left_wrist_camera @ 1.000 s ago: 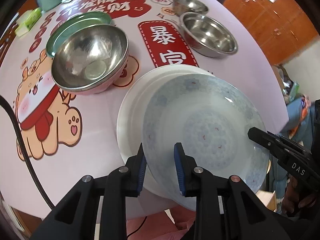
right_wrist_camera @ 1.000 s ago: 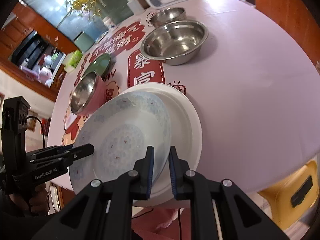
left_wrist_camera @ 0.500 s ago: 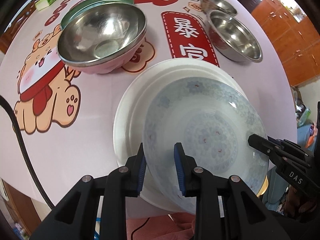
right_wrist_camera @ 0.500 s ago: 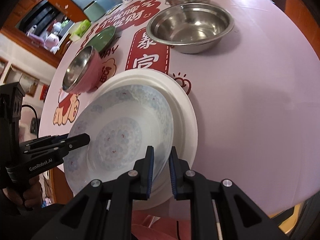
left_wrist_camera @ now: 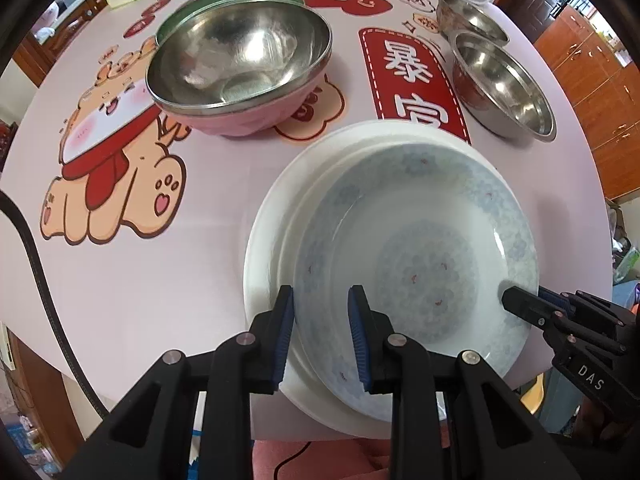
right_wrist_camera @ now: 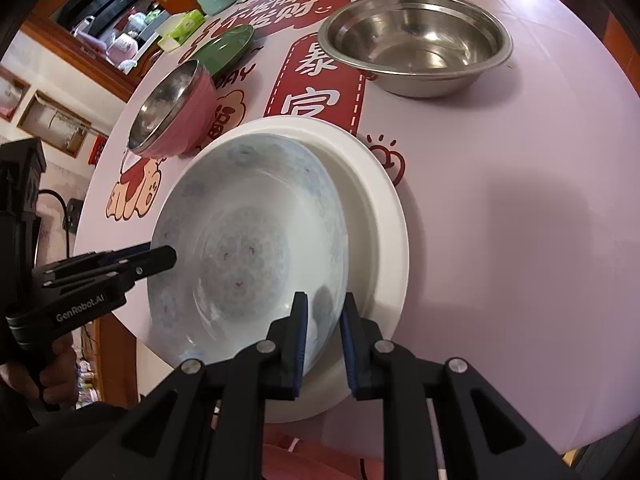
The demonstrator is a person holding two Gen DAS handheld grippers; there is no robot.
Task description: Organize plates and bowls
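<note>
We are settling the blue-patterned plate (left_wrist_camera: 420,264) onto the white plate (left_wrist_camera: 276,216); a second ago it was tilted clear above it, and now it is lying nested inside, offset toward our side of the pink tablecloth (left_wrist_camera: 160,280). Our left gripper (left_wrist_camera: 320,312) is straddling the patterned rim, though we cannot tell whether its pads are pressing. Our right gripper (right_wrist_camera: 323,320) has just been opening, the rim between its jaws with a gap now showing. We judge this stacking step nearly finished, with the pink-sided steel bowl (left_wrist_camera: 240,64) and steel basins (right_wrist_camera: 416,40) left to nest.
</note>
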